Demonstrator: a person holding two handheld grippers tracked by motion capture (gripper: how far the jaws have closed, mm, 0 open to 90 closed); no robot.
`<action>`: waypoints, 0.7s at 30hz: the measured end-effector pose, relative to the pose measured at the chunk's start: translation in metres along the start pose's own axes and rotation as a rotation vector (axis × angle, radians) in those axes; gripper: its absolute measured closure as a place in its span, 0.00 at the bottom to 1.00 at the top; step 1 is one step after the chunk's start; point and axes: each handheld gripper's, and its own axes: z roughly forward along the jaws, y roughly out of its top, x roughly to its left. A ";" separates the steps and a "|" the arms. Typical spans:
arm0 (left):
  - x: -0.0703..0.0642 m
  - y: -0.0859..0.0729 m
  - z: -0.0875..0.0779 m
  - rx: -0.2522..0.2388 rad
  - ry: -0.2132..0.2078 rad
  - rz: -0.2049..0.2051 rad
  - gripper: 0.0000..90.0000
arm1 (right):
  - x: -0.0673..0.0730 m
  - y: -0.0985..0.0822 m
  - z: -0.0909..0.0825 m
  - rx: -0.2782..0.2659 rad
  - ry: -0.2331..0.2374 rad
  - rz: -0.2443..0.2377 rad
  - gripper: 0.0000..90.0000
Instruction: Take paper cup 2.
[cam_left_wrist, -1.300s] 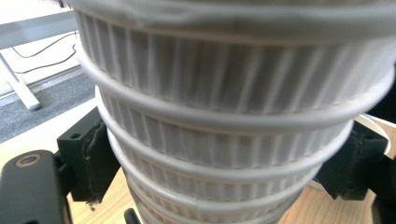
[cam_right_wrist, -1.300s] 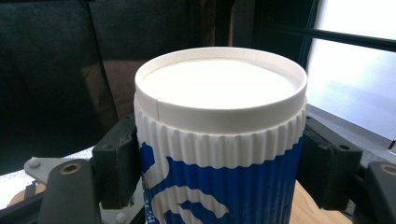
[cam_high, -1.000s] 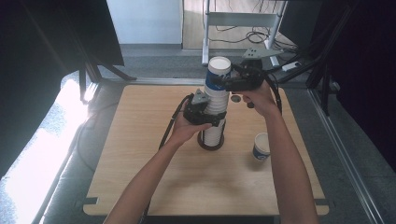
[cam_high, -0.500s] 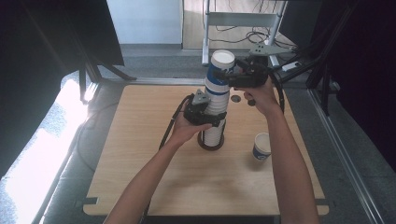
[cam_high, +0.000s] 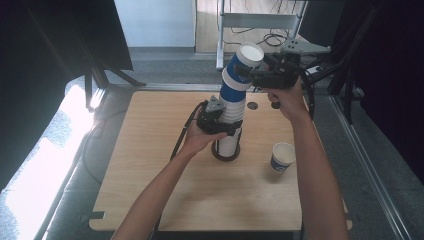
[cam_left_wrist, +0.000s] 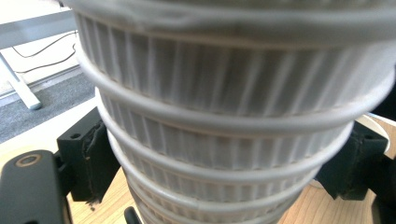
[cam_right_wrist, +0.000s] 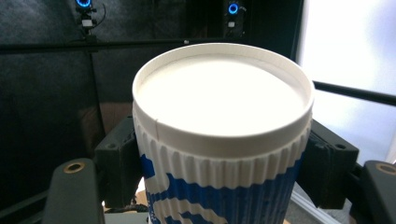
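Stack of paper cups (cam_high: 231, 107), upside down, ribbed white walls w/ blue pattern, leaning toward far side of tabletop (cam_high: 150, 165). Left gripper (cam_high: 220, 122) fingers clamped on lower stack, one each side, ribs and rolled rims close-up btwn them. Right gripper (cam_high: 250, 75) fingers just been closing, now gripping top cup (cam_right_wrist: 219, 140) at both sides; flat white base faces up. Single cup (cam_high: 282, 156) upright, well right of left fingers.
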 end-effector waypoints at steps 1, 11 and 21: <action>0.000 0.000 0.000 0.001 -0.002 -0.002 0.15 | 0.000 0.002 -0.003 -0.007 0.000 -0.001 0.29; 0.000 0.000 -0.001 0.007 0.004 0.002 0.15 | 0.013 0.005 -0.031 -0.006 0.002 -0.029 0.29; -0.001 0.001 -0.001 0.011 0.012 -0.003 0.14 | 0.023 -0.010 -0.053 -0.030 0.025 -0.024 0.29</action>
